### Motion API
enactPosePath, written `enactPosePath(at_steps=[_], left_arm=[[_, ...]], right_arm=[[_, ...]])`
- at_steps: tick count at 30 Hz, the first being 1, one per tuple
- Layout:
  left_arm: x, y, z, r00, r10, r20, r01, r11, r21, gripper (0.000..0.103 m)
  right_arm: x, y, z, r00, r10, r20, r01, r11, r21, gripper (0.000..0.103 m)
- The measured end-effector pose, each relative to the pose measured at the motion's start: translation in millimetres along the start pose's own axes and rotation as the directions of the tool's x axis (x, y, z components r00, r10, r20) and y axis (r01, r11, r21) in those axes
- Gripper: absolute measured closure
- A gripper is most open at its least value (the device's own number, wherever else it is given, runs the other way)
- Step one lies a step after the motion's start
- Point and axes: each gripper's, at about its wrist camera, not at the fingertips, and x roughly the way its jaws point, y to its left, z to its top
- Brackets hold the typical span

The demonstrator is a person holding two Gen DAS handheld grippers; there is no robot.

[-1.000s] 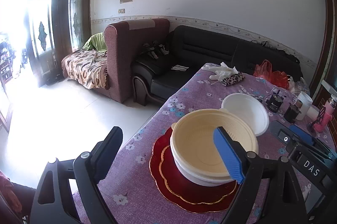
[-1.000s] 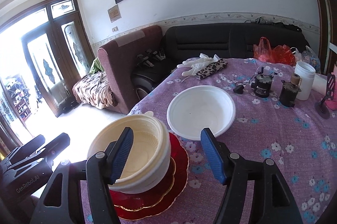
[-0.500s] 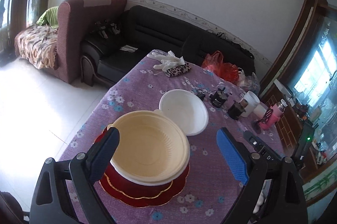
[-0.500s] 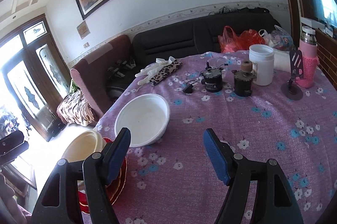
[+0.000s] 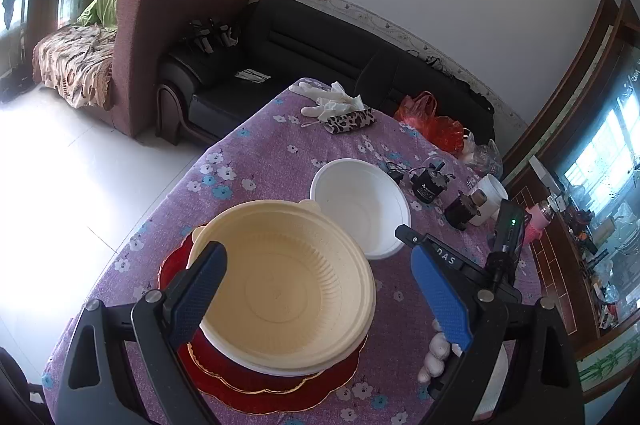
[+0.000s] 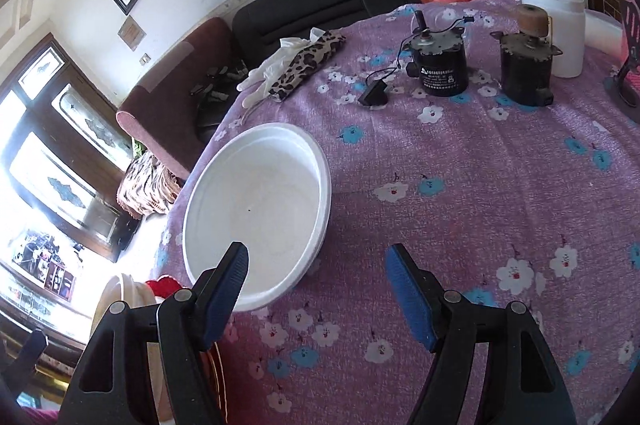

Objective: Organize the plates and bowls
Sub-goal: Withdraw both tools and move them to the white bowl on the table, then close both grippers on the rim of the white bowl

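In the left wrist view, the left gripper point(image 5: 318, 299) is seen with its fingers spread wide and holding nothing, above a cream bowl point(image 5: 286, 287) that is nested in a white one and stacked on a red plate point(image 5: 256, 391); an empty white bowl point(image 5: 360, 207) is set just beside it at 1 o'clock, and the table edge point(image 5: 168, 201) runs close at 10 o'clock. In the right wrist view, the right gripper point(image 6: 316, 295) is likewise held apart and unloaded over the near rim of the white bowl point(image 6: 256, 209), with two dark motors point(image 6: 440, 65) and a white jar point(image 6: 560, 25) at 1 o'clock and bare flowered cloth point(image 6: 500, 193) between.
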Motion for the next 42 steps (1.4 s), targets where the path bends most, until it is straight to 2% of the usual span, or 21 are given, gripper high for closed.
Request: enactPosePath(at_steps=[3,4,7,11,14,17,19,21,24,31,34,35,36,37,38,39,42], left_arm=[[4.4,-3.6,-0.1,1.000,0.005,0.002,-0.005,1.000,0.016,0.010],[5.9,-5.1,-0.1,1.000,0.006,0.002,-0.006,1.000,0.022,0.010],[11.9,-9.6,2.9,1.000,0.007,-0.008,-0.007,0.999,0.036,0.010],[29.3,-26.3,28.1,0.999,0.020,-0.035,-0.017,0.996,0.087,0.010],[57.4,-39.8,56.8,0.996,0.023,-0.085,-0.013,0.993,0.114,0.010],[92.7,-52.0,80.4,0.988,0.056,-0.143,-0.034,0.989,0.146,0.010],[120.5,-57.0,90.4,0.975,0.060,-0.214,-0.027,0.988,0.155,0.010],[150.6,-59.9,95.9,0.953,0.062,-0.297,-0.016,0.988,0.154,0.010],[188.0,-58.0,97.9,0.916,0.117,-0.384,-0.059,0.985,0.160,0.010],[232.3,-57.5,96.4,0.863,0.214,-0.458,-0.129,0.969,0.209,0.010],[246.8,-58.8,91.4,0.832,0.253,-0.494,-0.147,0.959,0.244,0.023],[251.4,-59.0,88.8,0.820,0.257,-0.511,-0.146,0.958,0.247,0.034],[254.9,-59.4,85.4,0.807,0.257,-0.532,-0.139,0.958,0.251,0.056],[258.3,-60.2,81.3,0.794,0.253,-0.553,-0.128,0.959,0.254,0.070],[261.0,-61.1,76.8,0.779,0.255,-0.573,-0.122,0.958,0.259,0.090],[260.2,-62.2,74.0,0.777,0.266,-0.571,-0.129,0.954,0.269,0.091],[249.3,-68.8,74.6,0.801,0.257,-0.540,-0.118,0.953,0.278,0.091]], right_arm=[[19.6,-0.8,4.3,0.999,-0.016,-0.032,0.017,1.000,0.019,0.027],[24.5,-2.4,4.5,0.999,-0.015,-0.043,0.016,0.999,0.029,0.031],[36.2,-8.3,5.1,0.997,0.009,-0.077,-0.004,0.998,0.066,0.064],[39.7,-15.5,4.7,0.996,0.030,-0.085,-0.022,0.996,0.090,0.066],[37.1,-22.3,5.0,0.996,0.051,-0.077,-0.042,0.992,0.118,0.066],[34.5,-27.7,5.3,0.995,0.071,-0.063,-0.062,0.989,0.136,0.066],[32.7,-31.2,4.8,0.995,0.088,-0.053,-0.079,0.986,0.146,0.066],[31.5,-33.2,3.6,0.994,0.101,-0.043,-0.094,0.985,0.148,0.066],[30.5,-34.4,1.3,0.993,0.110,-0.036,-0.104,0.985,0.136,0.066],[34.5,-41.1,-0.3,0.991,0.131,-0.028,-0.126,0.984,0.129,0.066],[36.1,-44.5,-1.1,0.990,0.140,-0.027,-0.135,0.982,0.134,0.066],[36.7,-45.5,-1.8,0.989,0.145,-0.029,-0.140,0.981,0.137,0.066],[37.2,-45.7,-2.5,0.988,0.152,-0.031,-0.147,0.980,0.137,0.067],[37.5,-45.0,-3.0,0.987,0.158,-0.034,-0.152,0.980,0.132,0.075],[38.1,-43.8,-3.2,0.986,0.163,-0.038,-0.157,0.979,0.127,0.085],[38.0,-42.5,-3.3,0.985,0.170,-0.040,-0.164,0.979,0.124,0.086],[32.4,-39.7,-2.5,0.989,0.149,-0.023,-0.146,0.983,0.107,0.086]])
